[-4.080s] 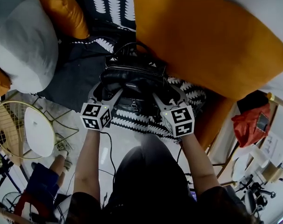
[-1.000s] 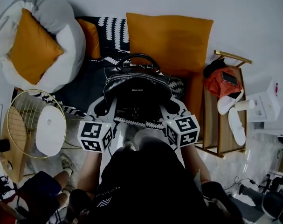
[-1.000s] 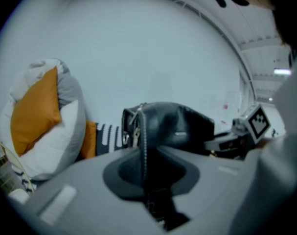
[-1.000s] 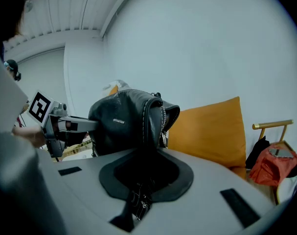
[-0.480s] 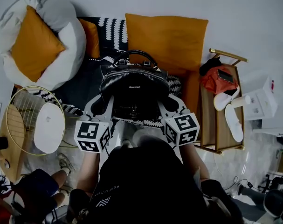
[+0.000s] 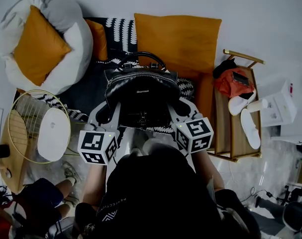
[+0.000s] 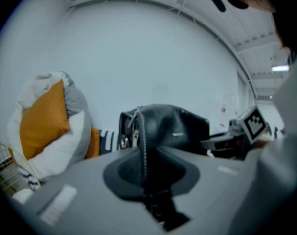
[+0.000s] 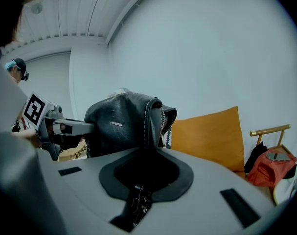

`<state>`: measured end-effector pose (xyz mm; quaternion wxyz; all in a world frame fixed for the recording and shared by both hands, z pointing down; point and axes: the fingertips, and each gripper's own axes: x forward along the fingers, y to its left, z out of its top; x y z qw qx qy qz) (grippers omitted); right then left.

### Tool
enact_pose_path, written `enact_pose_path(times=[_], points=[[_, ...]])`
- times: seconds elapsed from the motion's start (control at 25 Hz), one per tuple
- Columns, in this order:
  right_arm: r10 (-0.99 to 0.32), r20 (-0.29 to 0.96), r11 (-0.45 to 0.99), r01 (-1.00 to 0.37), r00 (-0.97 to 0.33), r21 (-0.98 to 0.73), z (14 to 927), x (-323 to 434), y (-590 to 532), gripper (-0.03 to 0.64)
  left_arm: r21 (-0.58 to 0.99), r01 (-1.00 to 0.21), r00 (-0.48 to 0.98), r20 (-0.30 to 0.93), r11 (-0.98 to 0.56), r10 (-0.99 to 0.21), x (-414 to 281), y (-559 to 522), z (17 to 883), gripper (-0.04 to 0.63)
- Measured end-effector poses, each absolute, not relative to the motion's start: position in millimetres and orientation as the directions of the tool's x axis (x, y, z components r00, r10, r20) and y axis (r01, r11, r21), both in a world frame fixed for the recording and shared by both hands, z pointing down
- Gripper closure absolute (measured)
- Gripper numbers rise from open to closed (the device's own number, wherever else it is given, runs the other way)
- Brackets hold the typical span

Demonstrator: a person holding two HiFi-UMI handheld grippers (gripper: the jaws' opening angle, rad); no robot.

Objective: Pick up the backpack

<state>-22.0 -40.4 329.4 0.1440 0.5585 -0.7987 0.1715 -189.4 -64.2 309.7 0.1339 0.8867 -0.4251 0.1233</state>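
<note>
**Desk:** What's at far left?

**Photographer:** A grey-and-white beanbag with an orange pillow resting on it. Below that is a gold wire basket.

**Desk:** And the left arm?

**Photographer:** The left forearm reaches forward from the person's dark-clad body. The marker cube faces up on the left gripper. Its jaws stand narrow, pinching the left side of the black backpack. In the left gripper view, the stitched side seam runs straight down between the pads.

**Desk:** Where is the backpack?

**Photographer:** Centre frame, upright, with its carry handle on top. It is spanned between the two grippers in front of a large orange cushion and above a black-and-white patterned throw. The head view doesn't settle whether its base clears the seat.

**Desk:** The right side?

**Photographer:** Much the same, mirrored. The right forearm is extended roughly parallel to the left one. The right gripper has its jaws nearly together, clamped on the backpack's right side seam, and a small buckle strap hangs down between them. At far right, a gold-framed rack holds a red bag and white slippers.
</note>
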Motion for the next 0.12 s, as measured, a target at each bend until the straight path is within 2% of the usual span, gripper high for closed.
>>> enact_pose_path(times=[0.12], points=[[-0.841,0.423,0.317,-0.941,-0.337,-0.118,330.5,-22.5,-40.3,0.588,0.133,-0.787,0.608,0.333,-0.602,-0.721,-189.9,-63.5,309.3,0.532]])
